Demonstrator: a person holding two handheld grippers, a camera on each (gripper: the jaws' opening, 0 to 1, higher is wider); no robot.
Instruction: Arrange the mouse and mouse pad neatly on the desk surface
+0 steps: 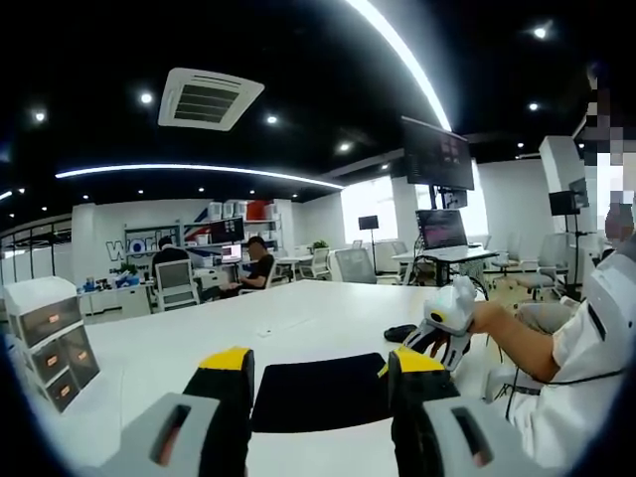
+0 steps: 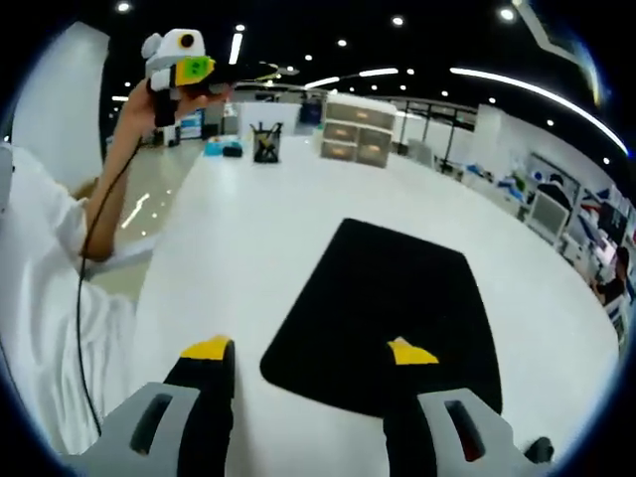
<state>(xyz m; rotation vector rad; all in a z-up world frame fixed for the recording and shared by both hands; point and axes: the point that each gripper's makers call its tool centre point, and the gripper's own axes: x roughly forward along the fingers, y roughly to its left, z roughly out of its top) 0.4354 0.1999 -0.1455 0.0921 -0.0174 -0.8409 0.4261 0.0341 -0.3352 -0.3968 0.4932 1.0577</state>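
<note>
**Well clear of the pad, both grippers empty**

Plainly, the left gripper (image 1: 316, 366) has its yellow-tipped jaws spread wide with nothing between them; at the bottom of the left gripper view the black mouse pad (image 1: 320, 392) lies flat on the white desk (image 1: 199, 338) beyond the tips. The right gripper (image 2: 308, 350) is likewise parted wide and empty, one tip over bare desk, the other over the pad's near edge; whether it touches cannot be told.

A small dark shape, probably the mouse (image 1: 400, 333), sits right of centre in the left gripper view, just past the pad's far right corner and apart from it.

The pad lies skewed to the desk edge, so squaring it first seems wise: pinch a corner low, slide rather than lift, then set the mouse on or beside it.

Further out, a drawer unit (image 1: 50, 343) stands at the lower left of the left gripper view, and a pen holder (image 2: 265, 144) at the upper left of the right gripper view. Behind is an open office with monitors, chairs and ceiling lights.
</note>
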